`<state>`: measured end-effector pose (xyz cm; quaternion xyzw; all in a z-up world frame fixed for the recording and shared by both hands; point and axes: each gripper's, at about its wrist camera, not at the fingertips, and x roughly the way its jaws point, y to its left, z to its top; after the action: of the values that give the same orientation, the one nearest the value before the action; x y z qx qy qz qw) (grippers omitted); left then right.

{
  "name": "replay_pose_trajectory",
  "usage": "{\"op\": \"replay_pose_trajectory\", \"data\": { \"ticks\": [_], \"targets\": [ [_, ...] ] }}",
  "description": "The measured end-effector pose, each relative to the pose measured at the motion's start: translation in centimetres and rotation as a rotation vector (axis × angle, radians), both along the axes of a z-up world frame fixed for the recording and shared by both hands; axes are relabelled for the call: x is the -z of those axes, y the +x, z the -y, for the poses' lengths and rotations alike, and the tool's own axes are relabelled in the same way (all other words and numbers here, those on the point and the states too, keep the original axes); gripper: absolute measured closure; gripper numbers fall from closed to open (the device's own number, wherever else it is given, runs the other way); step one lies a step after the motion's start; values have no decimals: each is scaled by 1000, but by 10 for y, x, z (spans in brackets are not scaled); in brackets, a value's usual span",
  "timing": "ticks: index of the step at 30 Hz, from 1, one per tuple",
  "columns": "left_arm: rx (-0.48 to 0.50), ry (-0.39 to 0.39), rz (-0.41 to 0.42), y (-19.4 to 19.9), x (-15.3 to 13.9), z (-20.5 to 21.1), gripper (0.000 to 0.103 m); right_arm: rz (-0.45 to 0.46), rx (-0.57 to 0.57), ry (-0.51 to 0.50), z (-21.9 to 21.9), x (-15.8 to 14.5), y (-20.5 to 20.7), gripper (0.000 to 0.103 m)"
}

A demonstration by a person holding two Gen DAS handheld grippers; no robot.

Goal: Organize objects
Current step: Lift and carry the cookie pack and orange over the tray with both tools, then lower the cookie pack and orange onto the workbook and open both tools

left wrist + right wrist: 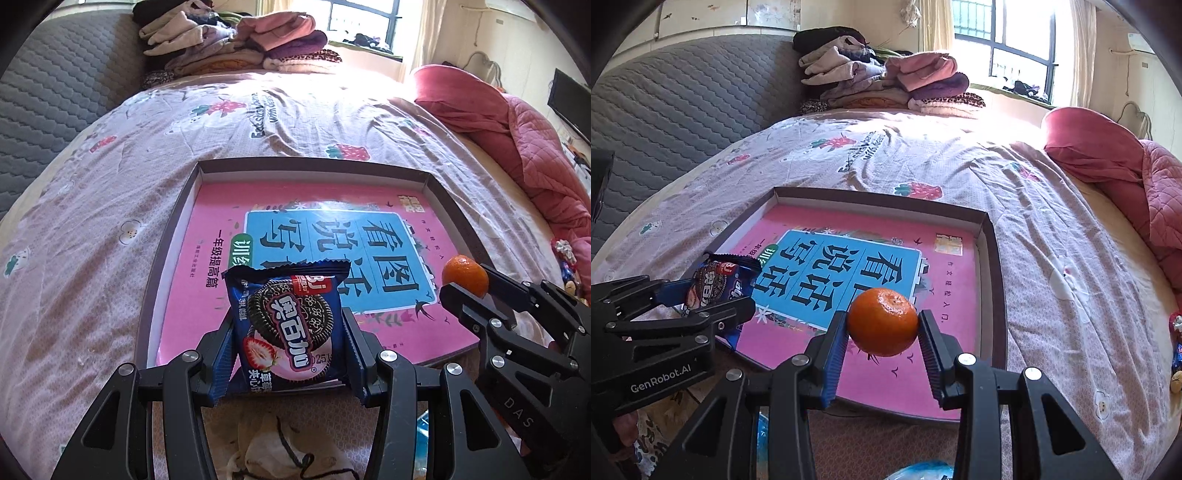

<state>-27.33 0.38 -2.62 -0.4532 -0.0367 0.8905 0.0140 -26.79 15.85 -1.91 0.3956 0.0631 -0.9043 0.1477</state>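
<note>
Grippers: two, the left gripper (288, 332) and the right gripper (882, 326).
Cookie packets: one blue Oreo strawberry packet (290, 332), between the left gripper's fingers.
Oranges: one mandarin orange (882, 322), between the right gripper's fingers.
Shallow boxes: one cardboard tray (995, 295), just ahead of both grippers.
Books: one pink workbook (207, 229), lying flat inside the tray, under both grippers' tips.
Clothes piles: one heap of folded clothes (886, 81), far ahead of the grippers.
Quilts: one red quilt (1108, 158), bunched ahead and right of the right gripper.
Windows: one window (1004, 37), far ahead on the right.
</note>
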Motion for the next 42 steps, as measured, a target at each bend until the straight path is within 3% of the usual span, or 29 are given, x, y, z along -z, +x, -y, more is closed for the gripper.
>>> {"op": "replay_pose_trajectory", "data": {
  "ticks": [8,15,30,42],
  "targets": [
    [10,2,79,-17,18,-4,50,83,1,12,2,18,-8,64],
    [16,9,96,-21,22,-5,50,102,-6,72,10,22,-10,64],
    [9,-28,90,-19,18,-7,50,92,11,116,14,19,-9,64],
    [0,-52,32,-10,-5,-8,44,70,26,89,9,4,-6,64]
  ]
}}
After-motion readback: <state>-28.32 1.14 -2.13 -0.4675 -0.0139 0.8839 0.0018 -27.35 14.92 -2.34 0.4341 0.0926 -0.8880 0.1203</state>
